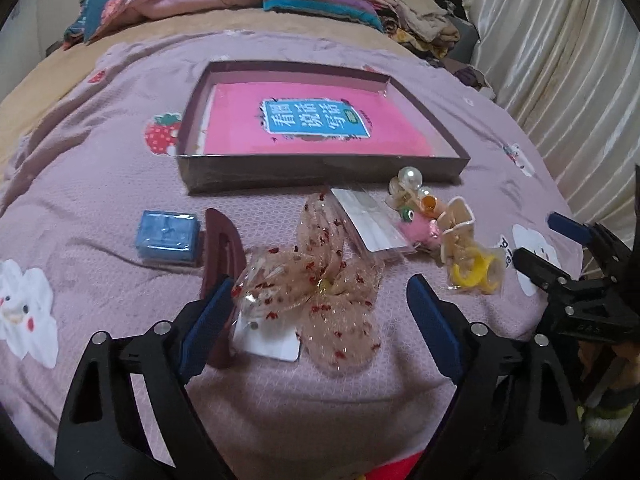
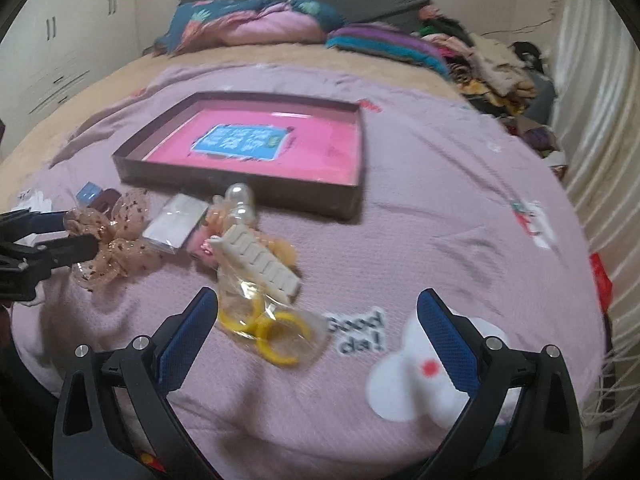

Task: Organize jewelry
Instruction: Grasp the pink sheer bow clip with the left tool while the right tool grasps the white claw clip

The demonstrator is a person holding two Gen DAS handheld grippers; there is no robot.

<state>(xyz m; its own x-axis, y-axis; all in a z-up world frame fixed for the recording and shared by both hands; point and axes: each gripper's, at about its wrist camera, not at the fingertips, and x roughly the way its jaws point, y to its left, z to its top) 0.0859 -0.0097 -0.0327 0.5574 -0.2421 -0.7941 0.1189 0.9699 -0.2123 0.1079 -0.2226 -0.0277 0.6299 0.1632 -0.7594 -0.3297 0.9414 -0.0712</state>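
Bow [image 1: 320, 280] between left gripper [image 1: 320, 304] fingers

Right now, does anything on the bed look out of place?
Yes. The box holds only a pink book, no jewelry. The bow, hair clips and yellow rings lie scattered on the blanket in front.

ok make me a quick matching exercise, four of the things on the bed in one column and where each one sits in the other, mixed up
Things:
1. pink book
2. blue box
3. mesh bow
4. yellow rings

Places:
A. between the open fingers of the left gripper
B. inside the brown tray
C. in a clear bag just ahead of the right gripper
D. left of the dark red hair clip

Pairs: 1-B, 2-D, 3-A, 4-C
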